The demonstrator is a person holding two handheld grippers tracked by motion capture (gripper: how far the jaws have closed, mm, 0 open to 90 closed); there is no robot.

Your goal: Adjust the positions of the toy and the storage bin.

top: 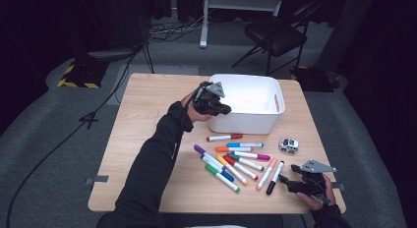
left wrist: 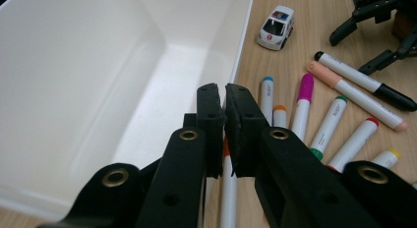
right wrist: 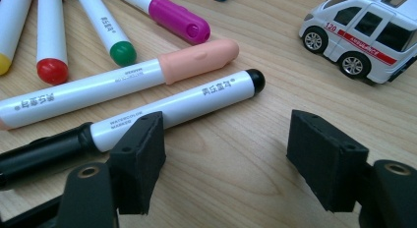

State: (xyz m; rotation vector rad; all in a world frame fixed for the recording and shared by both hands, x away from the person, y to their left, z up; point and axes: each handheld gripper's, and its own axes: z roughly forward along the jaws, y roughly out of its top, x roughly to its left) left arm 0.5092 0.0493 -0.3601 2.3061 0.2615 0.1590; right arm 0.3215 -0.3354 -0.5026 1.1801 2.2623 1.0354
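- The step in hand looks like a pickup of the black marker [top: 275,178] [right wrist: 187,107] by the right gripper [top: 289,175] [right wrist: 226,139], probably to carry it to the white bin [top: 246,121].
- The right gripper's jaws stand apart with nothing between them but bare tabletop [top: 147,120].
- The black marker lies flat near the right near corner of the tabletop, beside a peach-capped marker [right wrist: 147,75]. In the right gripper view its white barrel runs past 1 pad, right against it or just beside it, so the marker is outside the gap, not inside it.
- To do this well, I would shift the gripper sideways until the barrel sits centred between the 2 pads, and turn the wrist so the pads close across the barrel, not along it.
- Grip the white barrel near its middle. Keep the pads off the peach-capped marker, which lies very near and could get nudged or pinched along with it.
- The toy ambulance [right wrist: 364,36] sits farther off and is not in the way.
- The left gripper [top: 219,109] [left wrist: 225,90] hangs over the bin's near left corner with its jaws together and nothing visibly clamped. A red-capped marker [top: 223,137] lies on the tabletop below it, just outside the bin.
- The bin looks empty in the high view.
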